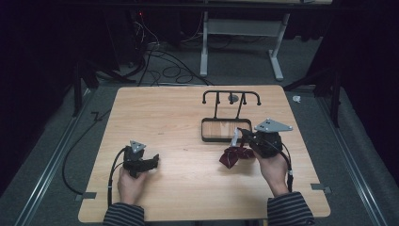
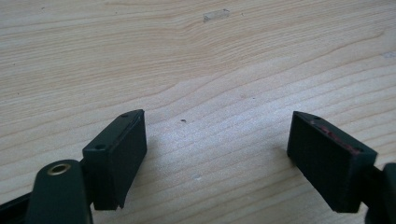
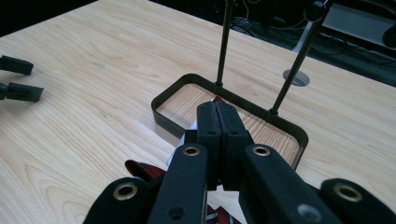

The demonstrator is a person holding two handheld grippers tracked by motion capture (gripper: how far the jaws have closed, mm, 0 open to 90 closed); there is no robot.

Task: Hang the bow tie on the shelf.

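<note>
A crumpled dark red fabric piece [image 1: 231, 157] lies on the wooden table [image 1: 179, 122], just in front of a black tray [image 1: 203, 129]. A white strip [image 1: 234, 136] rises from it toward my right gripper [image 1: 242, 132]. In the right gripper view that gripper [image 3: 218, 106] has its jaws pressed together, with a sliver of red and the white strip [image 3: 192, 126] at them; more of the red fabric [image 3: 140, 169] hangs below. My left gripper [image 1: 154, 160] rests near the table's front left. It [image 2: 217, 140] stands open over bare wood.
The tray's rim [image 3: 161, 112] carries two thin uprights [image 3: 223, 42] topped by a black hanger bar [image 1: 230, 92]. The left gripper's jaws [image 3: 16, 79] show far off in the right gripper view. Cables [image 1: 89, 136] trail off the table's left side.
</note>
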